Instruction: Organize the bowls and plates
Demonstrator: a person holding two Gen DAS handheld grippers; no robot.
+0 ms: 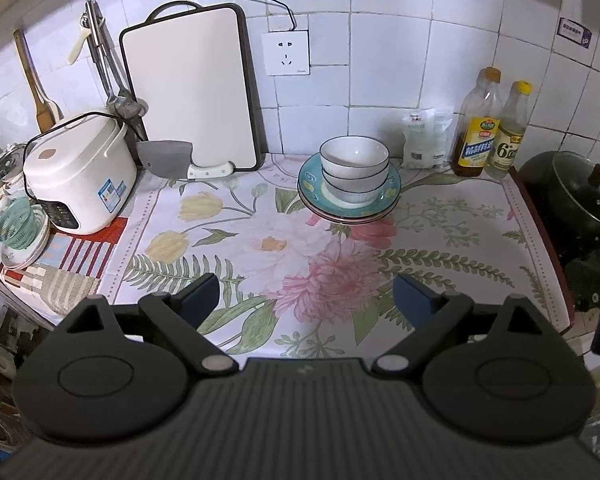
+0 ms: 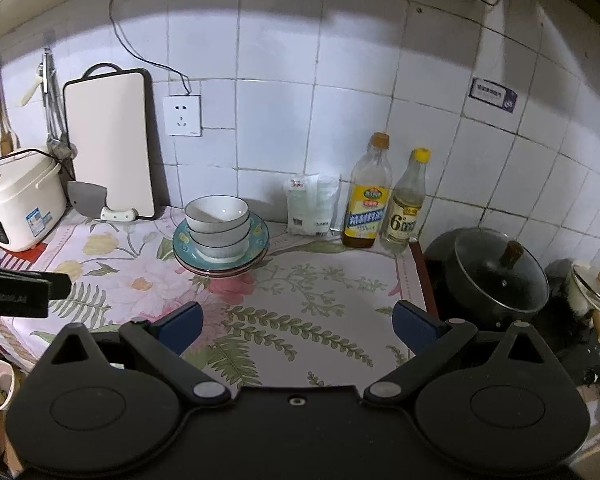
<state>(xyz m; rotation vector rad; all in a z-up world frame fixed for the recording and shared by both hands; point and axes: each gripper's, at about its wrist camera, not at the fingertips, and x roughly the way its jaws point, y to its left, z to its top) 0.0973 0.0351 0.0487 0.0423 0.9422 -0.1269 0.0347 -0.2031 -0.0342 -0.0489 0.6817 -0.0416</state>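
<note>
— How far along is the tidying?

— It looks finished to me: three white ceramic bowls with dark rims (image 1: 355,168) sit nested on a stack of round teal plates (image 1: 312,184), near the tiled wall on the floral cloth counter (image 1: 440,248).

— And your grippers?

— My left gripper (image 1: 306,300) and right gripper (image 2: 298,326) both hang spread wide, holding nothing, well short of the stack.

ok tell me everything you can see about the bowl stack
The bowl stack is three white bowls with thin dark rims, glossy like ceramic, nested upright and empty on top. It sits centred on a teal plate, itself atop more plates, on the floral cloth near the tiled wall. Neither gripper touches it.
</note>
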